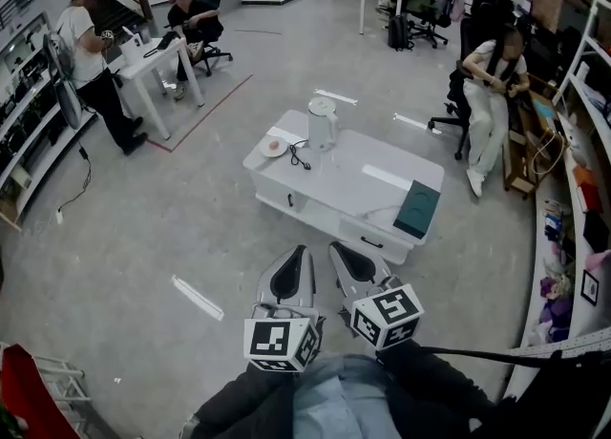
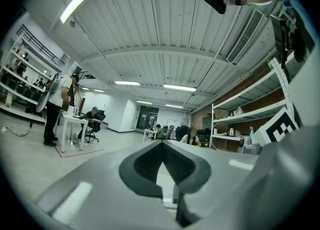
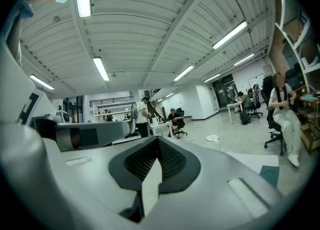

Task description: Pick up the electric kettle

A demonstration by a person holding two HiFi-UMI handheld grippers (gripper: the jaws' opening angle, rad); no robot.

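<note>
1. The electric kettle stands on the low white table, toward 11 o'clock of the tabletop and near its far edge. It is at roughly 12 o'clock from both grippers and well apart from them.
2. The left gripper and right gripper hang side by side at 6 o'clock in the head view, close to the person's body and over bare floor short of the table. This looks like a carrying pose for the approach, not a reach.
3. Each gripper's own view shows its jaws brought together with the tips meeting and nothing between them. Both would need to spread before a handle or the kettle's body could fit.
4. The kettle sits upright with its long axis vertical and its lid on top, so it is probably set down ready to lift. Its handle seems to face 3 o'clock, but it is too small to be sure, and the spout side cannot be told.
5. A black cord lies just beside the kettle at its 7 o'clock, with a small dish near at 8 o'clock. The cord could drag if it is attached to the kettle.
</note>
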